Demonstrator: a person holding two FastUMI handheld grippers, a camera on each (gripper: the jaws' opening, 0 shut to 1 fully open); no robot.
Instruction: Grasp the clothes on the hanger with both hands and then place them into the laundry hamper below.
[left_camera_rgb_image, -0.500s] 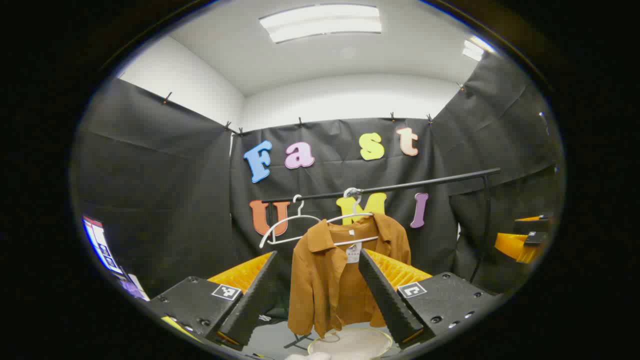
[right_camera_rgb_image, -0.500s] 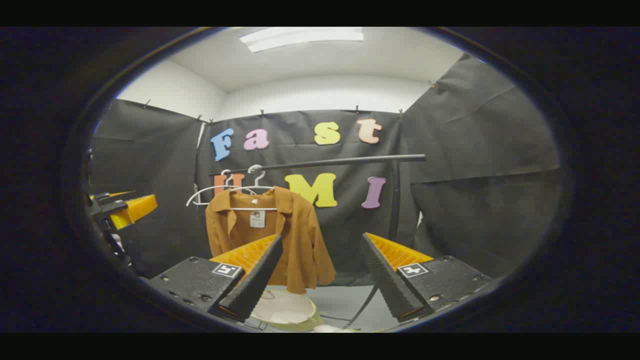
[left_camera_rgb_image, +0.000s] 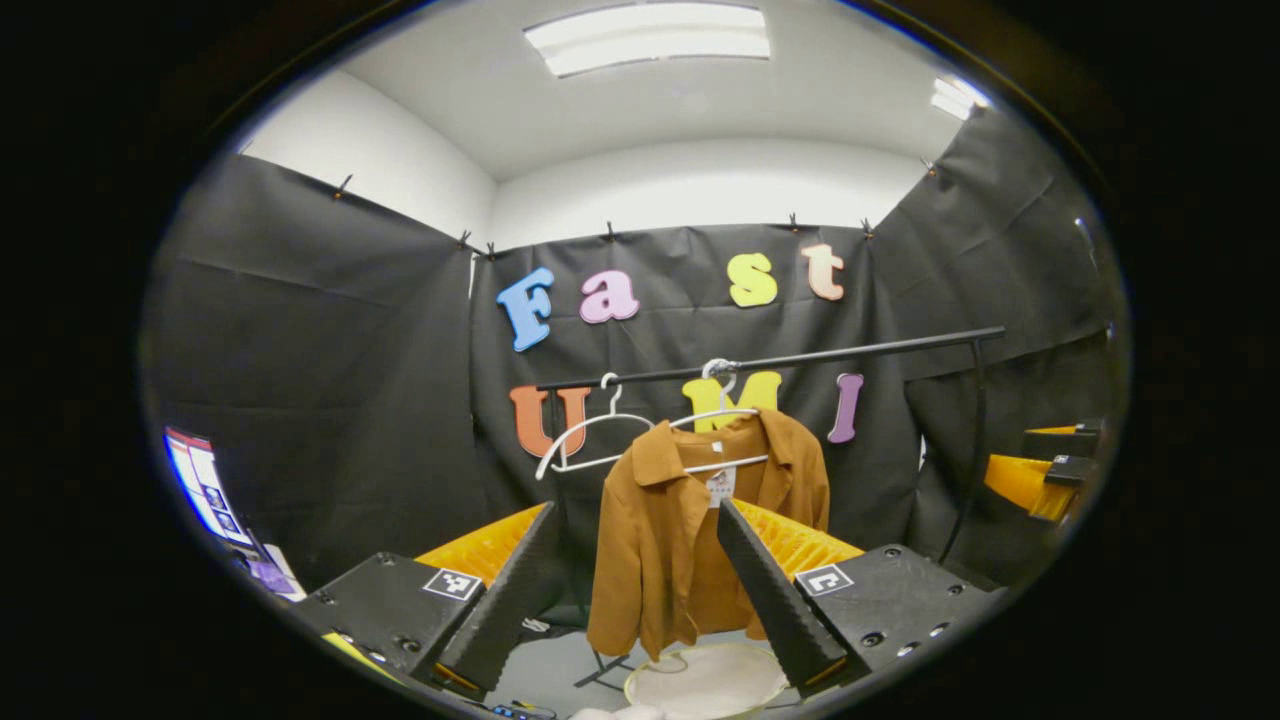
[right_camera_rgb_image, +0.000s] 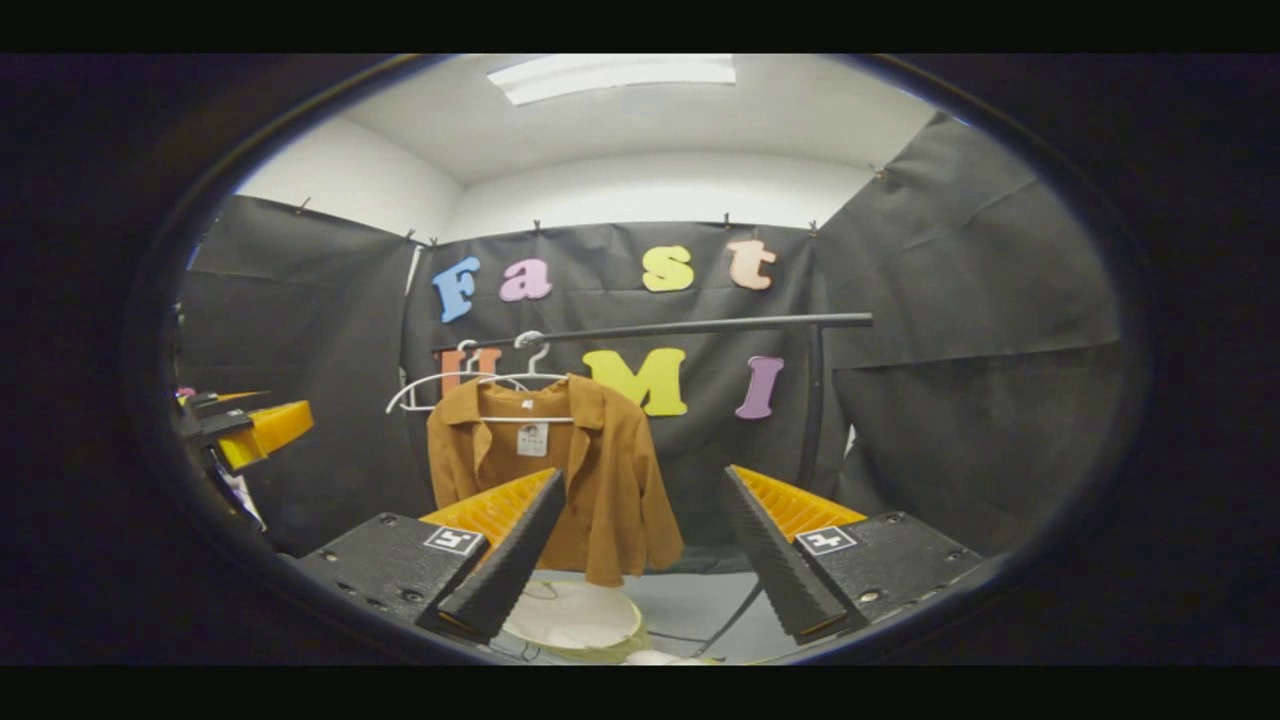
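Both tongs are spread wide w/ nothing between them: left gripper (left_camera_rgb_image: 640, 610) is seen at the bottom of the left gripper view, right gripper (right_camera_rgb_image: 640, 590) at the bottom of the right gripper view. Neither is touching cloth.

A brown shirt (left_camera_rgb_image: 700, 540) is seen just below centre in the left gripper view, centre-left in the right gripper view (right_camera_rgb_image: 560, 480). It is hung on a white hanger (left_camera_rgb_image: 720, 415) from a black rail (left_camera_rgb_image: 800, 360); an empty hanger (left_camera_rgb_image: 590, 440) is hooked beside it. A round pale hamper (left_camera_rgb_image: 705, 680) is set on the floor beneath, at the bottom edge.

Shirt is judged light, soft and limp, w/ collar, open front and loose sleeves; prob. not slippery. It is best taken at both shoulders, approx. where the hanger ends sit, so it can be slid off evenly. Hanger is thin and curved, likely to swing when pulled. Rail is a slim rigid tube; hamper looks soft-walled.
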